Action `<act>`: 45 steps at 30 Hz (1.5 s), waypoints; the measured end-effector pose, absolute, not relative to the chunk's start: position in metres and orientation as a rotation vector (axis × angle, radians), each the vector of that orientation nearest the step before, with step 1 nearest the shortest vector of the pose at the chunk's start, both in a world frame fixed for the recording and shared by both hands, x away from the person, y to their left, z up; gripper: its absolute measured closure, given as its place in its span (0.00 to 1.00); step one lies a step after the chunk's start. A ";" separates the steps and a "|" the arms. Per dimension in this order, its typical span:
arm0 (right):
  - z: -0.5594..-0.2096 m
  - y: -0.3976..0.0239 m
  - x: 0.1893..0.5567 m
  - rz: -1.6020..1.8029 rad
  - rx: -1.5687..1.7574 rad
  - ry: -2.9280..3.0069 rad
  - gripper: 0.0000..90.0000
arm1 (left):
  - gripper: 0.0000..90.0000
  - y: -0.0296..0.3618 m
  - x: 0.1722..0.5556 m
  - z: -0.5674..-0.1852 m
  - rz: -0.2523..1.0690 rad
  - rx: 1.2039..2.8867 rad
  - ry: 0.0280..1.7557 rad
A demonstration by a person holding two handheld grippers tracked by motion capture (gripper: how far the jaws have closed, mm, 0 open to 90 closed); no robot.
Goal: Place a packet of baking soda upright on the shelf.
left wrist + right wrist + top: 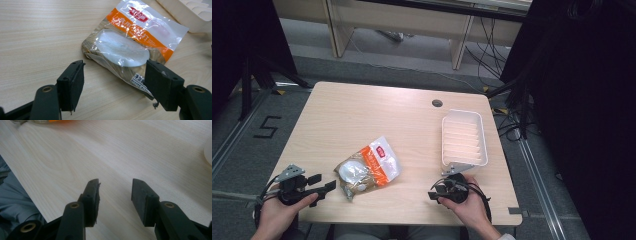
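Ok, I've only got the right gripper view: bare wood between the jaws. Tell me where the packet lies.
Observer: The packet lies flat on the table, between the two grippers, nearer the left gripper.
Operator: Give me the left gripper's state.
Observer: Open; in the left gripper view the packet's near corner lies just ahead of its jaws, with no pad on it.
Operator: Say what's beside my gripper.
Observer: The white tray stands just beyond the right gripper, empty, long side running away from the person.
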State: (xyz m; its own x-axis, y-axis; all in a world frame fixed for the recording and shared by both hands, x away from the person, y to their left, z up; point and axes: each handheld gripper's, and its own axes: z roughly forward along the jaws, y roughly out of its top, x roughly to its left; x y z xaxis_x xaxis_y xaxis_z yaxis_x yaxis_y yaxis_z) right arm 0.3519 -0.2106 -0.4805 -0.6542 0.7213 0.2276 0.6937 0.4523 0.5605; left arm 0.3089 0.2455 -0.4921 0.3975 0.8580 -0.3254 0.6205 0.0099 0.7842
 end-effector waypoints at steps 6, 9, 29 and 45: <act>-0.479 -0.210 0.355 1.024 1.281 2.623 0.64 | 0.35 0.246 0.309 -0.493 0.313 1.699 1.307; -0.474 -0.206 0.357 1.018 1.299 2.629 0.63 | 0.35 0.246 0.309 -0.493 0.308 1.699 1.309; -0.458 -0.152 0.393 1.086 1.206 2.714 0.62 | 0.35 0.245 0.310 -0.494 0.305 1.713 1.308; -0.465 -0.112 0.419 1.077 1.177 2.780 0.60 | 0.35 0.245 0.310 -0.494 0.298 1.717 1.303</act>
State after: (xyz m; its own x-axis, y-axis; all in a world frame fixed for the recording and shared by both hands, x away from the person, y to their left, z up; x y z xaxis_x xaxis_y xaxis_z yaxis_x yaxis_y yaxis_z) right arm 0.4193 -0.1119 -0.4648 -0.7287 0.6146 0.3021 0.6577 0.5051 0.5589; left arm 0.3098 0.2447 -0.4942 0.4079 0.8539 -0.3232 0.6288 -0.0060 0.7776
